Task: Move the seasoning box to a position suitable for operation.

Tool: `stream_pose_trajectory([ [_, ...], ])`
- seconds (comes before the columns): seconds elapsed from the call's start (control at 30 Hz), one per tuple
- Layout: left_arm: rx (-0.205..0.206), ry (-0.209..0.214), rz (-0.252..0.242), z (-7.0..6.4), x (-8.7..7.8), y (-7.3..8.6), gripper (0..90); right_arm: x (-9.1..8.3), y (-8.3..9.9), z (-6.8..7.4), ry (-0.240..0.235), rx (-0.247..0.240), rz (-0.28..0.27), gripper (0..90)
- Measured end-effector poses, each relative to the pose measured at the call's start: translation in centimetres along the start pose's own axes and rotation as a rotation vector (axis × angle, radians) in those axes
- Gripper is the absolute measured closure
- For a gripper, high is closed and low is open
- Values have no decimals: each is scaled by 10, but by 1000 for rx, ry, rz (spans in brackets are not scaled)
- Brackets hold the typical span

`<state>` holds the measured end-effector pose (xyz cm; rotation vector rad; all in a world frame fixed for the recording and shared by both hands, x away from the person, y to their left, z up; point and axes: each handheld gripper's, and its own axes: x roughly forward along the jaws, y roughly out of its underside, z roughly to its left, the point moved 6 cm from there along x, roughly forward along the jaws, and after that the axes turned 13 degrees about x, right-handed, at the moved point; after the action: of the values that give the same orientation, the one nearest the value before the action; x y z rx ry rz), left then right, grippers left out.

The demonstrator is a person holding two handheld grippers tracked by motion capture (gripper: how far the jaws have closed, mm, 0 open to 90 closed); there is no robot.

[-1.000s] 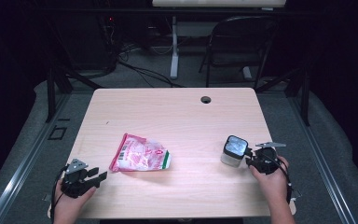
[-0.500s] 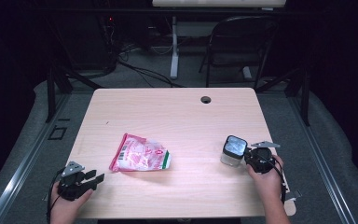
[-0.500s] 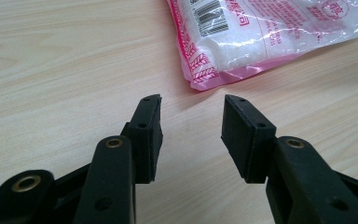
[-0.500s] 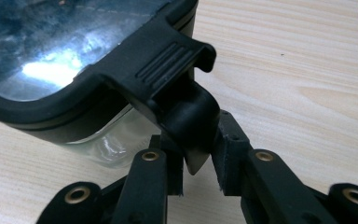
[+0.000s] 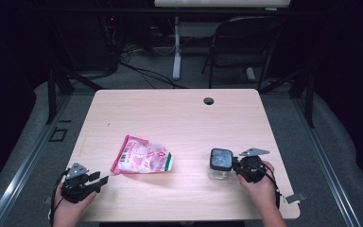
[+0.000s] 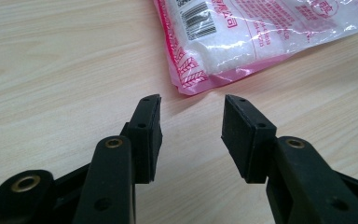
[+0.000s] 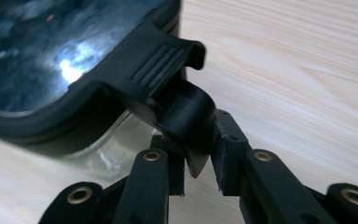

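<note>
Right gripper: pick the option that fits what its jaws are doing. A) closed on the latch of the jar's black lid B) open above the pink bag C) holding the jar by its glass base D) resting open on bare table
A: in the right gripper view the right gripper has its jaws pinched on the black latch that hangs from the jar lid.

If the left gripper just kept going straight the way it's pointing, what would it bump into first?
Most likely the pink bag of white granules. The left gripper is open, its fingers aimed at the bag's near corner, with bare table between them. In the high view the bag also lies ahead.
</note>
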<state>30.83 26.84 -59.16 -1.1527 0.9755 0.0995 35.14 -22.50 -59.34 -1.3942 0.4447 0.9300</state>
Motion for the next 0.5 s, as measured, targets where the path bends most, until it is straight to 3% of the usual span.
stream_pose_trajectory([
  [0.03,0,0,0,0,0,0,568,0,0,0,0,0,0,767],
  [0.07,5,3,2,-1,0,-1,568,3,1,14,-45,-13,3,770],
  [0.1,5,3,2,-1,0,-1,568,3,1,14,-45,-13,3,770],
  [0.13,7,3,-1,-1,1,-1,568,5,1,27,-80,-41,10,776],
  [0.17,7,3,-1,-1,1,-1,568,5,1,27,-80,-41,10,776],
  [0.2,8,4,-1,-1,1,-1,568,7,1,38,-96,-66,5,780],
  [0.27,8,5,-1,-1,1,-1,568,8,1,47,-116,-96,2,783],
  [0.5,11,8,0,-2,2,-1,569,14,3,66,-151,-130,10,794],
])
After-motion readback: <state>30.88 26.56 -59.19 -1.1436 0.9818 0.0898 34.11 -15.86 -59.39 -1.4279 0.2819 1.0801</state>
